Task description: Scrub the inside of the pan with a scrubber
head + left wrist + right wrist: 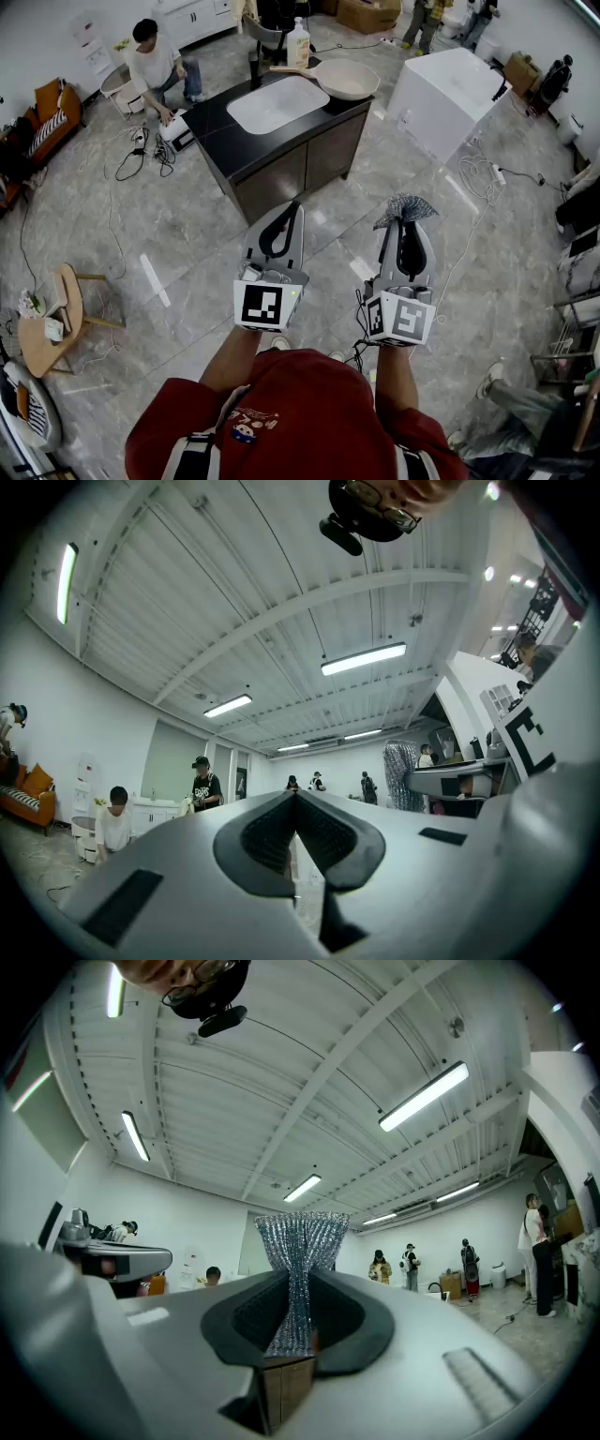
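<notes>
A pale pan (349, 79) rests on the far right corner of a black counter (225, 141), well ahead of both grippers. My right gripper (404, 225) is shut on a silvery mesh scrubber (407, 208), which fans out above its tips (302, 1241). My left gripper (284, 217) is shut with nothing between its jaws (296, 799). Both are held up in front of the person, over the floor and short of the counter.
A white sink basin (278, 102) is set in the counter and a soap bottle (298, 43) stands behind it. A white box unit (448, 97) sits to the right. A person (157, 67) crouches at the far left. Cables (472, 202) run along the floor.
</notes>
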The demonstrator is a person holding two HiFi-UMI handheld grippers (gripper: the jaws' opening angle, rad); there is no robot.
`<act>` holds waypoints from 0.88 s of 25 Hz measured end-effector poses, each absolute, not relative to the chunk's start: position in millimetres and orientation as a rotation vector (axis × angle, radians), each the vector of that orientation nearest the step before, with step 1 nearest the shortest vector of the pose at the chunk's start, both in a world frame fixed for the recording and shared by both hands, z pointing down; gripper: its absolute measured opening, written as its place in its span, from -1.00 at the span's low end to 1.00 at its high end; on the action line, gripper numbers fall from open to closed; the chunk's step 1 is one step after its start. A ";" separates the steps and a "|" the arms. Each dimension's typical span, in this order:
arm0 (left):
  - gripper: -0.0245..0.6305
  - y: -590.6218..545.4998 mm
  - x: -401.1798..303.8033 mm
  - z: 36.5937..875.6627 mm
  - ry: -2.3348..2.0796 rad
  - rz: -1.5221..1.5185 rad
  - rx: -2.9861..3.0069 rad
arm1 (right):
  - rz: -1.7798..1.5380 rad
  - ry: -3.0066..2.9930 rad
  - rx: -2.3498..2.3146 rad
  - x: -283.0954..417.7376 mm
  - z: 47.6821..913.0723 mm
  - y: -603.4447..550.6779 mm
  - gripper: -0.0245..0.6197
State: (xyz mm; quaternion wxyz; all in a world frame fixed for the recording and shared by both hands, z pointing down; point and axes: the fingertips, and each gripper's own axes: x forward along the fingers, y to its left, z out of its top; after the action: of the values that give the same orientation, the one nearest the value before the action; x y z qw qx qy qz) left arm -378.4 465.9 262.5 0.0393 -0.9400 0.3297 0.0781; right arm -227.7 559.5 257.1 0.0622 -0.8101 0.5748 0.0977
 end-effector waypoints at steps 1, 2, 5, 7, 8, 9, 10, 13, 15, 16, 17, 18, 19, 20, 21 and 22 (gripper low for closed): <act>-0.91 463.2 -380.6 264.4 1.015 0.253 -2.873 | 0.294 1.737 -2.450 -229.0 257.7 558.1 -0.68; -0.91 460.9 -382.6 266.0 1.017 0.262 -2.867 | 0.293 1.737 -2.451 -230.3 258.3 556.7 -0.67; -0.91 457.2 -387.0 265.0 1.009 0.271 -2.874 | 0.289 1.734 -2.457 -234.8 260.3 553.9 -0.68; -0.91 455.2 -390.9 265.7 1.002 0.252 -2.890 | 0.281 1.722 -2.455 -238.0 262.4 552.4 -0.67; -0.91 453.9 -393.3 267.1 0.997 0.241 -2.896 | 0.276 1.713 -2.450 -239.9 263.2 551.6 -0.68; -0.91 452.5 -395.9 268.8 0.992 0.231 -2.900 | 0.272 1.707 -2.447 -242.2 263.4 550.8 -0.67; -0.91 451.0 -398.8 270.6 0.986 0.223 -2.904 | 0.272 1.704 -2.451 -245.1 263.7 550.4 -0.67; -0.91 444.5 -408.4 276.1 0.977 0.216 -2.915 | 0.281 1.697 -2.473 -254.0 266.7 549.9 -0.67; -0.91 438.9 -412.7 280.2 0.975 0.207 -2.926 | 0.280 1.698 -2.487 -258.6 268.7 547.3 -0.67; -0.91 436.5 -413.6 282.6 0.975 0.198 -2.935 | 0.277 1.699 -2.493 -259.8 270.3 545.7 -0.66; -0.91 434.3 -413.9 284.7 0.976 0.194 -2.942 | 0.271 1.700 -2.497 -260.2 272.2 544.3 -0.66; -0.91 432.4 -413.7 286.5 0.976 0.193 -2.948 | 0.264 1.700 -2.500 -260.0 274.3 542.9 -0.66; -0.91 430.4 -413.0 288.1 0.978 0.192 -2.951 | 0.257 1.700 -2.501 -259.2 276.4 541.3 -0.66; -0.91 428.1 -411.6 289.8 0.979 0.188 -2.954 | 0.250 1.699 -2.500 -257.9 278.7 539.4 -0.66; -0.91 425.5 -409.5 291.7 0.981 0.181 -2.956 | 0.244 1.699 -2.498 -256.0 281.1 537.0 -0.66; -0.91 422.7 -406.7 293.9 0.982 0.174 -2.958 | 0.239 1.700 -2.498 -253.4 283.6 534.3 -0.65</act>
State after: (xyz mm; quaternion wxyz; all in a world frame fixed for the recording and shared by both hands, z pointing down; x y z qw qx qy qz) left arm -406.7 422.7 293.9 0.0097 -0.9475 0.3146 0.0557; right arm -253.4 534.3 283.6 0.0551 -0.8229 0.5600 0.0786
